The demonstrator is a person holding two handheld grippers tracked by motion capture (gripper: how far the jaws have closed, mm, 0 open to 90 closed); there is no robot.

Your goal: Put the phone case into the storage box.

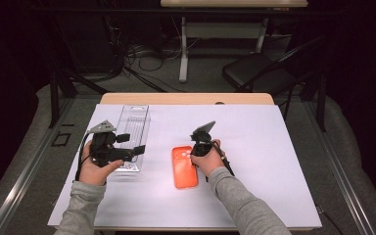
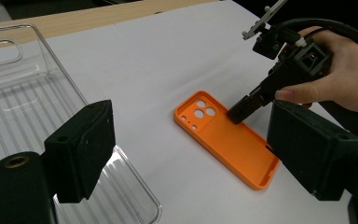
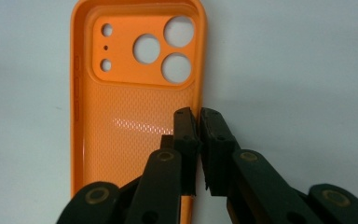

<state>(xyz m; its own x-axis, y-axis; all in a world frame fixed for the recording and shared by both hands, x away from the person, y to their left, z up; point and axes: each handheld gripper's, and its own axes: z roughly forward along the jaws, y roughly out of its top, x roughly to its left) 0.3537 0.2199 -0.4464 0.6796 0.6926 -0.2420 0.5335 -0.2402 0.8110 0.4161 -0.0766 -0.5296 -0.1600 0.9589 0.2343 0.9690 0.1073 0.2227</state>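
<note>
Orange phone case matt textured plastic; tray clear glossy plastic.

Orange phone case, flat, hollow side up

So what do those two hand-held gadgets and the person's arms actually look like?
Both grippers are black. The left gripper has two blocky jaws, a brass-coloured pivot, a grey three-cornered plate on top and a black cable. The right gripper has slim jaws on arms with brass-coloured pivots, its own grey plate and a thick black cable. The person wears grey sleeves.

No readable text, label or number anywhere.
</note>
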